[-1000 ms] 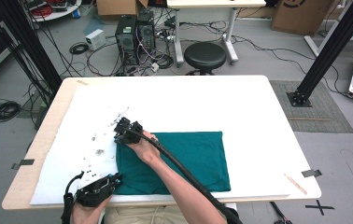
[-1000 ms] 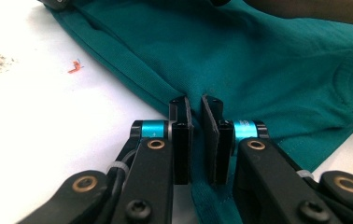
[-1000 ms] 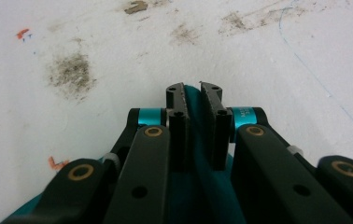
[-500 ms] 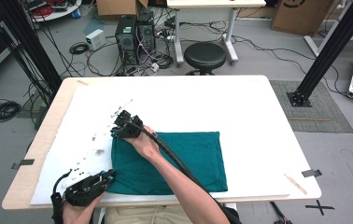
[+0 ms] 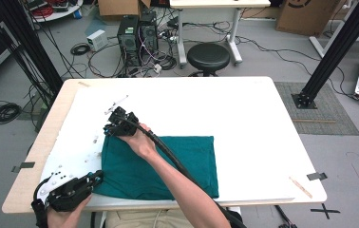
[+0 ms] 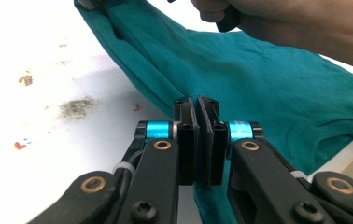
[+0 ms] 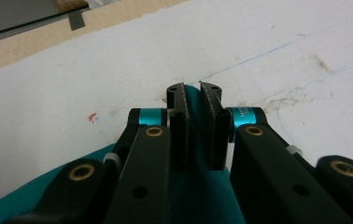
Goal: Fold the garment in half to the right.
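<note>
Left gripper view: both the left gripper (image 6: 197, 109) and right gripper (image 7: 193, 95) pinch soft, rumpled teal cloth (image 6: 268, 88) edges.

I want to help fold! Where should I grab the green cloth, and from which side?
Grab the teal cloth by its left-hand corners, coming in low from the left edge. It lies flat, so only edges and corners give the fingers something thin to pinch. The right gripper is shut on the far-left corner, and the left gripper on the near-left one.
</note>
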Available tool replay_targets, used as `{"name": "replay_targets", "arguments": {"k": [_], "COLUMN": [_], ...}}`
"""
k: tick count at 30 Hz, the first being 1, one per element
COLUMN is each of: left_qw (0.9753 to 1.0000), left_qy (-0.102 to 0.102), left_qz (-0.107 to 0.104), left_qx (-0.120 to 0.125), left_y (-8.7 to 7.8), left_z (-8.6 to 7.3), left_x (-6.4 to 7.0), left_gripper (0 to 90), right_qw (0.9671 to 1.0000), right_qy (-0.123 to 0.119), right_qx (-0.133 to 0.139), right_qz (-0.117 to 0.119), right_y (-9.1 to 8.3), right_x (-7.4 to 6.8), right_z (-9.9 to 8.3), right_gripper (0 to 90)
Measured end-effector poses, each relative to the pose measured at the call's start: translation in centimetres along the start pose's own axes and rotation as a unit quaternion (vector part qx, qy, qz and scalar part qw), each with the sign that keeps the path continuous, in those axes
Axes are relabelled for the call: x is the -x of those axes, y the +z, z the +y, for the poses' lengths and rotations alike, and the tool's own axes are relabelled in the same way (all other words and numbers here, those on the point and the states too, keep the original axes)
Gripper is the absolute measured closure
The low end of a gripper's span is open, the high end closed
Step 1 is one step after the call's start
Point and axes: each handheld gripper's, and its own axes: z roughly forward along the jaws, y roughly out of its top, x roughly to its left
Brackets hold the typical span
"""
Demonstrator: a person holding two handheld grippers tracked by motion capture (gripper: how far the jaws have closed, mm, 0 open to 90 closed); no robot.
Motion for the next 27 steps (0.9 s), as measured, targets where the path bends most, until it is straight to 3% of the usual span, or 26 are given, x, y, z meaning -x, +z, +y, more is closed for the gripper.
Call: {"name": "replay_targets", "arguments": {"k": [9,19,23,27], "left_qw": [0.9995,0.9961,0.9945,0.9928], "left_qy": [-0.002,0.041,0.057,0.061], "left_qz": [-0.03,-0.077,-0.087,-0.102], "left_qx": [0.005,-0.005,-0.012,-0.015], "left_y": [0.5,3.0,4.4,5.7], "left_z": [0.7,2.7,3.2,3.5], "left_x": [1.0,3.9,5.2,6.5], "left_gripper": [86.6,86.6,86.6,86.5], "right_qw": [0.9999,0.9998,0.9995,0.9991], "right_qy": [-0.013,-0.006,0.003,0.012], "right_qx": [0.006,0.011,0.015,0.017], "right_qz": [0.002,-0.016,-0.027,-0.037], "right_y": [-2.0,-5.8,-7.2,-8.6], "right_x": [0.5,1.9,2.9,3.6], "right_z": [-0.5,-2.6,-4.0,-5.3], "right_gripper": [84.5,84.6,84.6,84.6]}}
